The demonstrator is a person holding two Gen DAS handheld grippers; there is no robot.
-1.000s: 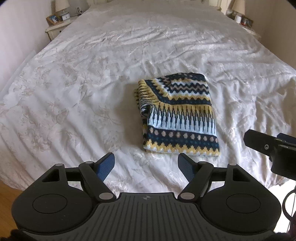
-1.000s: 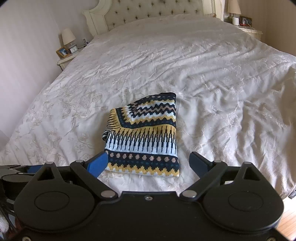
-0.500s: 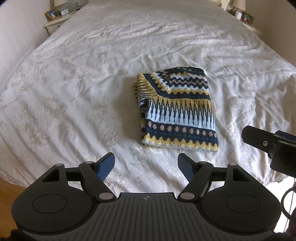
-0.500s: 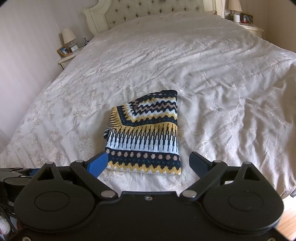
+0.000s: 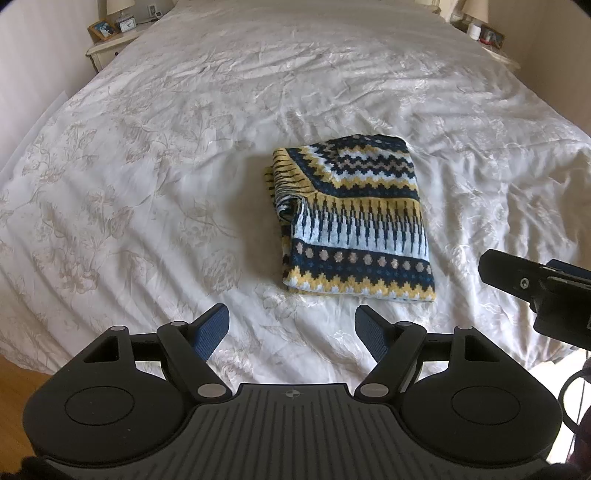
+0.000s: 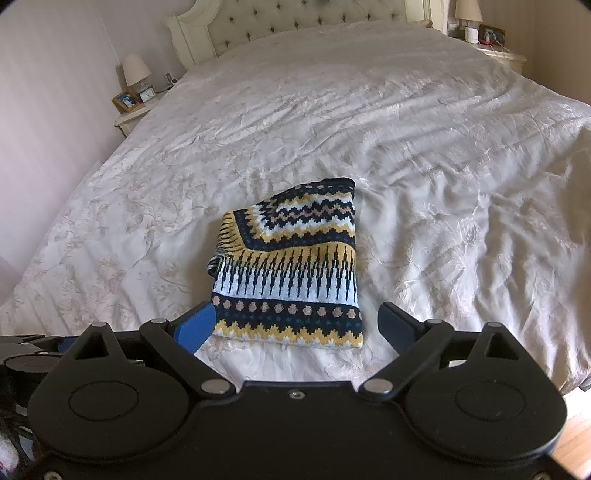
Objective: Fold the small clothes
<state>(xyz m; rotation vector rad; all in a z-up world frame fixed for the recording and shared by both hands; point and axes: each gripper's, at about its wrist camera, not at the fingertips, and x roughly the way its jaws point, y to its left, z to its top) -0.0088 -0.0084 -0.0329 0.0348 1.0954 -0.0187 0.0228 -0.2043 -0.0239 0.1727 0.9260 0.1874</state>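
Two tongs, my left gripper (image 5: 291, 328) and right gripper (image 6: 297, 325), hang spread wide and empty above the bed's near edge. Just beyond lies one folded sweater (image 5: 352, 221), banded navy, yellow and white, on the cream bedspread (image 5: 184, 147). Two lamps flank the headboard (image 6: 295, 22).

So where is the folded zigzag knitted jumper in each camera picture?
Left wrist view: the folded zigzag knitted jumper lies right of centre, beyond the open fingers.
Right wrist view: the jumper is centre, just above the open fingers.
Shared landmark: the framed photo on the bedside table, upper left.
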